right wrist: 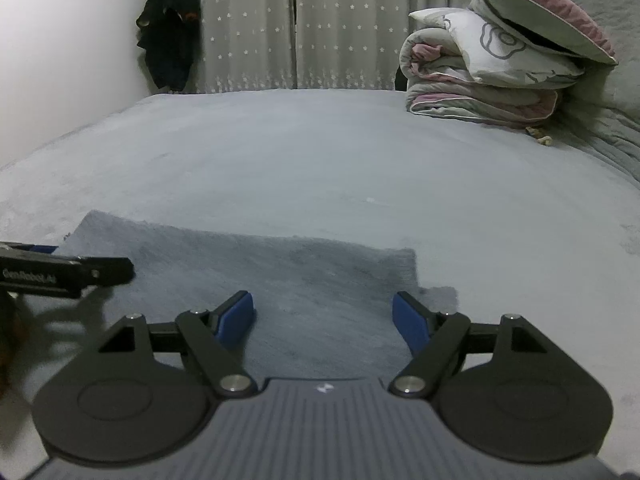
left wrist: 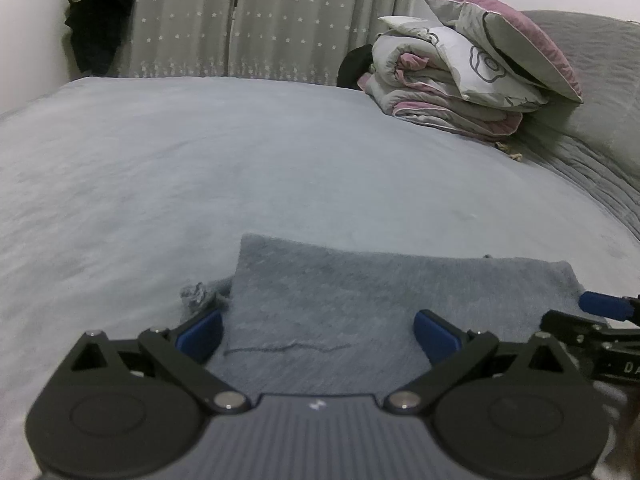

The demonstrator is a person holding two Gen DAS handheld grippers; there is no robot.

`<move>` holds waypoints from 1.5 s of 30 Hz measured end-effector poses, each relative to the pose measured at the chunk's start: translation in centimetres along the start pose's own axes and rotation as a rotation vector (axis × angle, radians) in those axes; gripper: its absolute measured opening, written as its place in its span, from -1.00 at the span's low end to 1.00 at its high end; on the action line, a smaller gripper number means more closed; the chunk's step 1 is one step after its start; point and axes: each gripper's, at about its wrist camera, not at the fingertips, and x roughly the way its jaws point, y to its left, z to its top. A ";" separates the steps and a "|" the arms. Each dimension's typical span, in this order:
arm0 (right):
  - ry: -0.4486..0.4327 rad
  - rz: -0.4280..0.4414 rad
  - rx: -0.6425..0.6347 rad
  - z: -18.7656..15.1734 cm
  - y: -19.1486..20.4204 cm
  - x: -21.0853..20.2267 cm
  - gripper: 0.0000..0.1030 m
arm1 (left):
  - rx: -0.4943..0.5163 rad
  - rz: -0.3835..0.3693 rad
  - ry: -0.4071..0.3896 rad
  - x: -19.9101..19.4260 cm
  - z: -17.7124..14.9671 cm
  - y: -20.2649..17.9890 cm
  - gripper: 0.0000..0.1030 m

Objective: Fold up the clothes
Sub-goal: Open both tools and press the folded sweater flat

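Both wrist views low, facing across bed (left wrist: 200,152).

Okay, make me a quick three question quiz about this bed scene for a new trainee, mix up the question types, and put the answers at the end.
1. True or false: the left gripper is clamped on the folded blue-grey garment.
2. Multiple choice: what sits on top of the folded quilt at the far right of the bed? A) a laptop B) pillows C) a basket
3. Fill in: the dark clothing hangs on the wall beside the star-patterned ______.

Key
1. False: both it and the right gripper are open above the garment, pinching nothing.
2. B, the pillows.
3. Curtains.
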 end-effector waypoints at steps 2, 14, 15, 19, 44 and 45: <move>0.001 -0.006 -0.003 -0.1 -0.3 -0.4 0.58 | 0.009 0.001 -0.005 -0.3 -0.2 0.0 0.98; 0.008 -0.017 0.029 -0.6 -3.4 -2.7 0.67 | -0.028 0.002 0.017 -3.7 -1.3 4.3 0.99; 0.007 -0.026 0.028 -0.7 -3.6 -2.9 0.67 | -0.038 0.000 0.017 -4.1 -1.4 4.7 0.99; 0.008 -0.045 0.057 -0.8 -4.5 -3.7 0.68 | -0.040 0.041 0.001 -5.6 -1.6 5.2 0.98; 0.047 0.099 0.044 0.2 1.5 -3.5 0.69 | 0.009 -0.035 0.033 -4.3 -2.4 -0.6 0.98; 0.051 0.092 0.034 0.1 1.4 -3.4 0.69 | 0.001 -0.042 0.040 -4.3 -2.5 -0.4 0.98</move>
